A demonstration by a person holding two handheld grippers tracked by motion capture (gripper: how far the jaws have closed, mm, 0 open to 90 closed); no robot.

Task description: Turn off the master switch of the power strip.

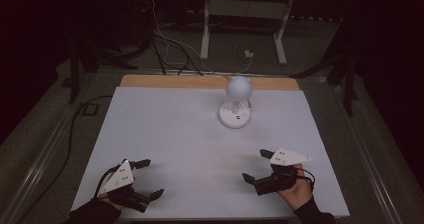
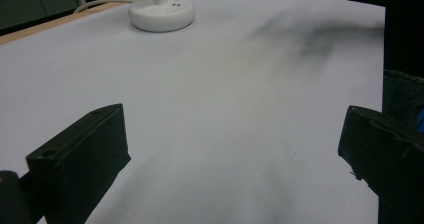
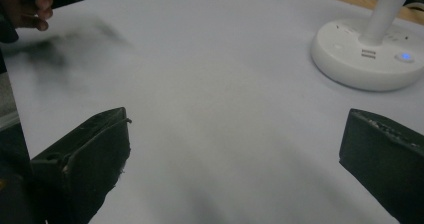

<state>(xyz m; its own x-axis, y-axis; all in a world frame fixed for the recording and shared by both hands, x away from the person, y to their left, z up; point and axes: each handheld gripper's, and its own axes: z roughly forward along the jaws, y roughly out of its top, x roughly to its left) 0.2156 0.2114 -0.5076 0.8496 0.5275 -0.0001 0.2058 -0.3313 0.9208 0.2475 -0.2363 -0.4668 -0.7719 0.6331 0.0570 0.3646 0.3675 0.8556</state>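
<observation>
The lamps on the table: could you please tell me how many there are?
1. The white lamp stands at the far middle of the table, beyond both open claws, nearer the right claw than the left claw.

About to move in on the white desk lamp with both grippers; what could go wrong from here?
The white desk lamp with the round head is tall on a small round base, so a push up high could tip it. Its white cable trails off the far table edge and may snag. The right gripper and left gripper, jaws wide open, could scuff the white sheet.
</observation>
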